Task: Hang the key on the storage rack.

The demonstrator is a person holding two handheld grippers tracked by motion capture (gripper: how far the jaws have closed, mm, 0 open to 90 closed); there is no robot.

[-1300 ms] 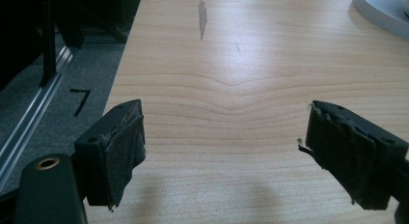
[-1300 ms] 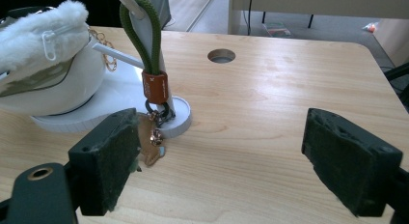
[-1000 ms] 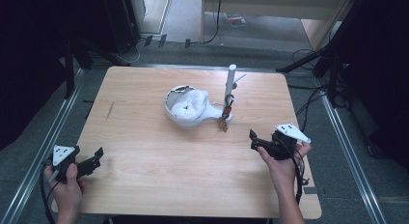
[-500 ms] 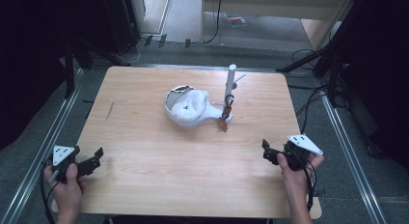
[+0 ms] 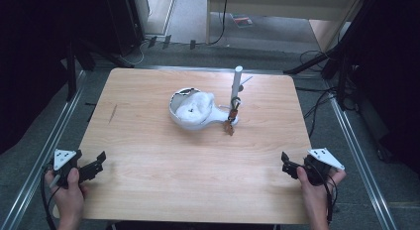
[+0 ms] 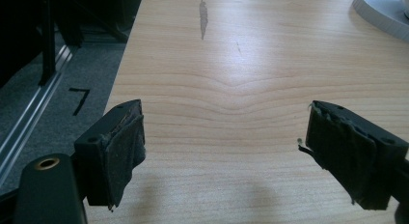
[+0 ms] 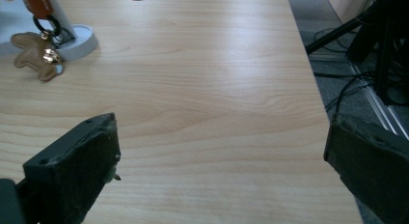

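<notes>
Resting both grippers, left gripper (image 5: 96, 163) and right gripper (image 5: 288, 165), wide and empty at the worktop's (image 5: 148, 200) near corners; you reach next for the keychain (image 5: 230, 127) mid-table.

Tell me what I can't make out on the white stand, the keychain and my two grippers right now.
- White bowl, high view: the pale contents are too small and blurred to identify.
- Keychain, right gripper view: its orange top is cut off by the upper edge.
- Post, high view: too small to see how the ring sits on it.
- Left gripper and right gripper: jaws wide apart, tips cut off by the bottom edge.
</notes>
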